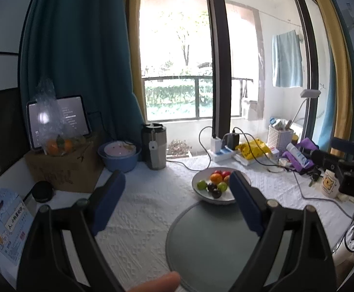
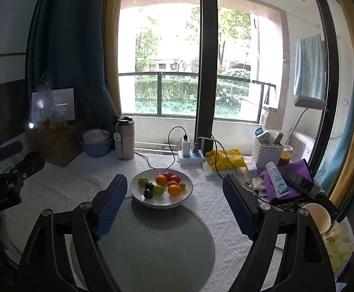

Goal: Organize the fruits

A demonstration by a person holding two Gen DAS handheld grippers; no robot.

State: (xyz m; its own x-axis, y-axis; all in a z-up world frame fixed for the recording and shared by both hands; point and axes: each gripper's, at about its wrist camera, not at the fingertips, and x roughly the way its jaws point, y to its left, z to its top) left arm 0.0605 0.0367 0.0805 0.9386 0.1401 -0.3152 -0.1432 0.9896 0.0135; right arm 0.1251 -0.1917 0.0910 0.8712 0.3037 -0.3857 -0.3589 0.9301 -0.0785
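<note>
Both our grippers — left gripper (image 1: pixel 177 194) and right gripper (image 2: pixel 174 199) — hung with jaws wide apart and empty above the grey round mat (image 2: pixel 157 243). Every fruit (image 2: pixel 163 185) lay in the white bowl (image 2: pixel 138 194) at the mat's far edge — gathered already, or awaiting sorting; we judged either possible.
</note>
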